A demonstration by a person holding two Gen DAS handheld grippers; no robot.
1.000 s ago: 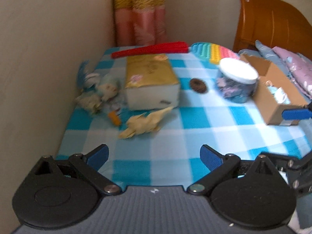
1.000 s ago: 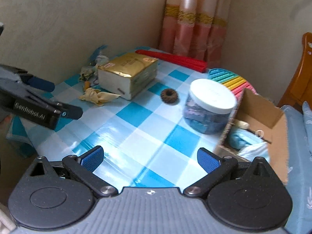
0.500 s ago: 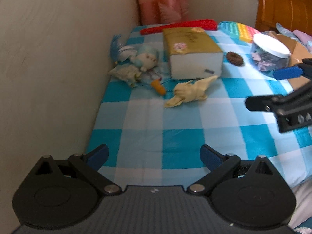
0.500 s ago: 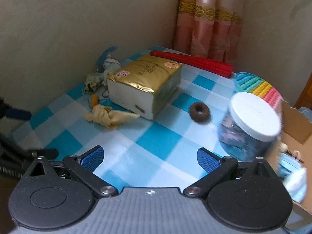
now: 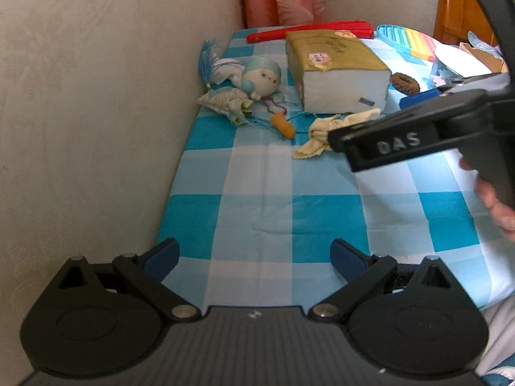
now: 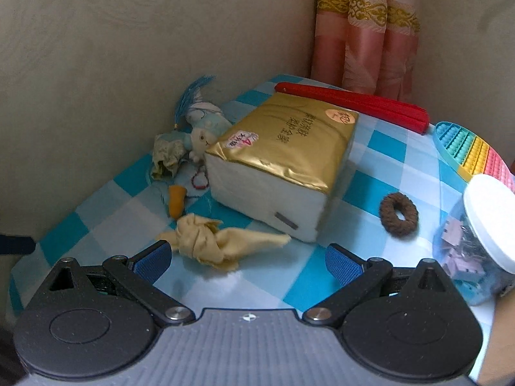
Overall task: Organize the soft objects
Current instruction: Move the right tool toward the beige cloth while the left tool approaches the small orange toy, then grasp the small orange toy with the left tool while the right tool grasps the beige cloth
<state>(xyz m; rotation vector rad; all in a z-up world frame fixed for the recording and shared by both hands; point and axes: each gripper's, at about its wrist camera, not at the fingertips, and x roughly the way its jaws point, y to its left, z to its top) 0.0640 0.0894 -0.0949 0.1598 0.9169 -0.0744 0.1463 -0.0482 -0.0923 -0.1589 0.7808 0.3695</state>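
Observation:
A knotted yellow cloth [image 6: 212, 241] lies on the blue checked tablecloth [image 6: 379, 157], just ahead of my open right gripper [image 6: 246, 262], which hovers low over it. The cloth also shows in the left wrist view [image 5: 317, 135], partly behind the right gripper's body [image 5: 415, 135]. A blue-haired plush doll [image 5: 260, 75] and a small fabric pouch [image 5: 225, 103] lie by the wall, with an orange soft piece [image 5: 283, 125] nearby. A brown hair scrunchie [image 6: 398, 214] lies to the right. My left gripper [image 5: 254, 254] is open and empty over the table's near edge.
A gold tissue pack [image 6: 283, 157] stands mid-table. A red folded fan [image 6: 351, 103] and a rainbow pop-it mat [image 6: 473, 151] lie at the back. A white-lidded jar [image 6: 476, 234] stands at the right. The wall [image 5: 96, 96] runs along the left.
My right gripper has moved in and down toward the yellow cloth and now fills the right of the left wrist view. My left gripper has pulled back toward the near edge.

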